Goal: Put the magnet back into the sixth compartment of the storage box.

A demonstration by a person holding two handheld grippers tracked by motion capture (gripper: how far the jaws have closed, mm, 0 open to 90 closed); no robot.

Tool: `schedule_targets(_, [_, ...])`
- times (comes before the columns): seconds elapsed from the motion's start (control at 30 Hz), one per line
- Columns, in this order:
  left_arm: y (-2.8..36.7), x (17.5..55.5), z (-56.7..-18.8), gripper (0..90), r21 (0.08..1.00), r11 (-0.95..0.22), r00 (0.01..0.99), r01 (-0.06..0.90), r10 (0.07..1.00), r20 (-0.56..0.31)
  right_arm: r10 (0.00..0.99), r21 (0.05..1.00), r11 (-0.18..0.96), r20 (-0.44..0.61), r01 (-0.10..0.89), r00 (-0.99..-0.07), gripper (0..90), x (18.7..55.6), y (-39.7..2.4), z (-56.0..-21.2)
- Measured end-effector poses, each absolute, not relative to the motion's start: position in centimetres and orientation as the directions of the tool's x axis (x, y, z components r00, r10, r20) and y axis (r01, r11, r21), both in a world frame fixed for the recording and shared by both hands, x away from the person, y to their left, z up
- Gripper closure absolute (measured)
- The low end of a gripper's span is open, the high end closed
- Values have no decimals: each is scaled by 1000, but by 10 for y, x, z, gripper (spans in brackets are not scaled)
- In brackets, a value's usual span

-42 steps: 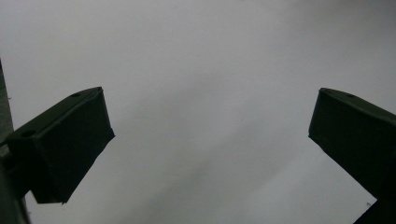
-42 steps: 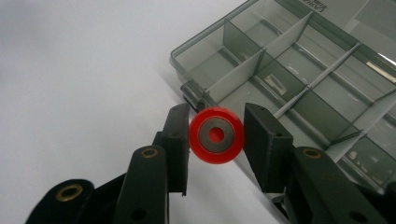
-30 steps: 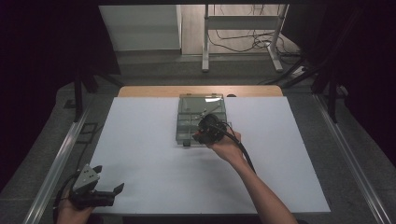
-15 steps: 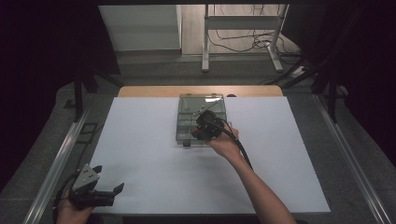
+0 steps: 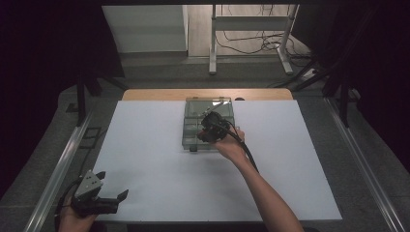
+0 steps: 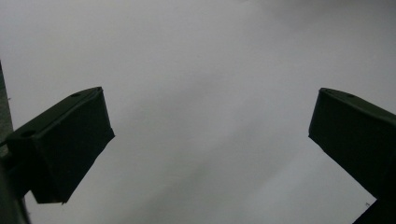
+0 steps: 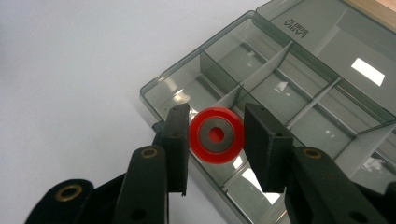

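A clear grey compartment box (image 5: 186, 126) lies open at the far middle of the white table. My right gripper (image 5: 204, 135) hovers over its near compartments. In the right gripper view the jaws are shut on a red ring with a grey core (image 7: 215, 135), held upright above the box's near corner (image 7: 198, 49). The compartments I can see below it look empty. My left gripper (image 5: 113, 183) rests at the table's near left corner, open, and in its own view nothing but white surface lies between its jaws (image 6: 210, 107).
The white sheet (image 5: 145, 159) covers the table, with a wooden strip (image 5: 154, 94) along its far edge. Metal rails (image 5: 63, 159) run down both sides. A stand and cables (image 5: 251, 43) are on the floor beyond.
The right gripper has shifted very slightly over the box with the ring still in it. The left gripper has stayed put.
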State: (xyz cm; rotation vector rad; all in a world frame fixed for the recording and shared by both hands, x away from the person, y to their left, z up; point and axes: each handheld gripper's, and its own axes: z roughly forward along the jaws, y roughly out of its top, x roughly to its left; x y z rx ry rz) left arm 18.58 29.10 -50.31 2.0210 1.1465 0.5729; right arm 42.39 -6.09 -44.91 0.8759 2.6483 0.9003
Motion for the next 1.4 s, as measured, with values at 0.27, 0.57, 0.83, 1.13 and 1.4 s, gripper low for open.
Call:
schedule_targets(0.27, [291,185,-503,0,775,-332,503,538,864,21,607,608,636,-13,476,-794,623,430,-58,-451])
schedule_targets(0.57, [292,185,-503,1,777,-329,503,536,864,18,610,598,645,-29,476,-792,623,437,-53,-455])
schedule_targets(0.83, [292,185,-503,0,780,-325,503,535,864,15,615,587,651,-36,482,-788,621,442,-50,-461])
schedule_targets(1.13, [292,185,-503,1,779,-328,505,535,863,16,622,577,653,-37,492,-782,620,445,-50,-467])
schedule_targets(1.4, [292,185,-503,0,778,-329,505,536,863,18,622,565,660,-42,495,-782,618,448,-48,-473])
